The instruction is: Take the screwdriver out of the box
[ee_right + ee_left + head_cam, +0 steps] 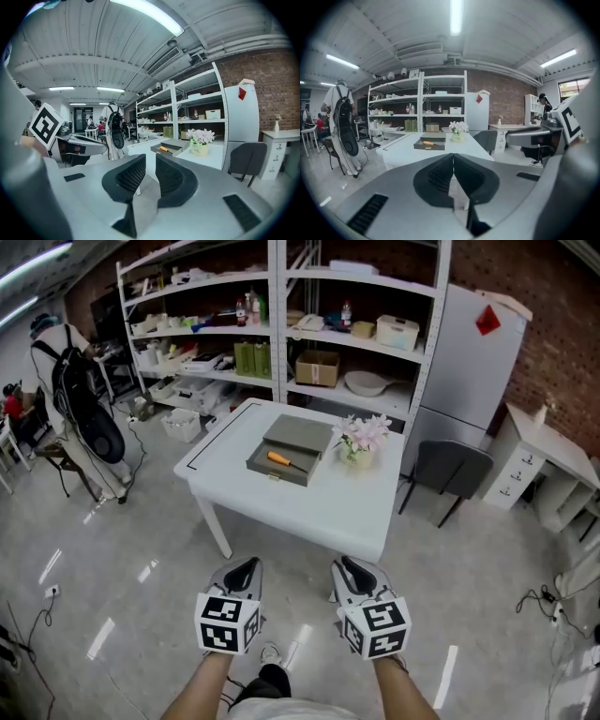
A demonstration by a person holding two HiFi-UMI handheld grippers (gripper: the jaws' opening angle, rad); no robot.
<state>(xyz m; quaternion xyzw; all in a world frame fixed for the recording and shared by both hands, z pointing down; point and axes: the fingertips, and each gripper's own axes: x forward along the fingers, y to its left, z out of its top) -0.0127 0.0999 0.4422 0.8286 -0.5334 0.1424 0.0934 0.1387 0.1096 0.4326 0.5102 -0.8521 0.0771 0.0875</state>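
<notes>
An open grey box lies on the white table ahead of me, with its lid folded back. An orange-handled screwdriver rests inside it. It also shows far off as the screwdriver in the box, and as the screwdriver in the right gripper view. Both grippers hover over the floor, short of the table's near edge. My left gripper is shut with nothing in it, tips touching. My right gripper stands open a little, with nothing between its jaws.
A pot of pink flowers stands right of the box. A grey chair and a fridge are at the table's right, shelving is behind it. A person with a backpack stands at left. Cables lie on the floor.
</notes>
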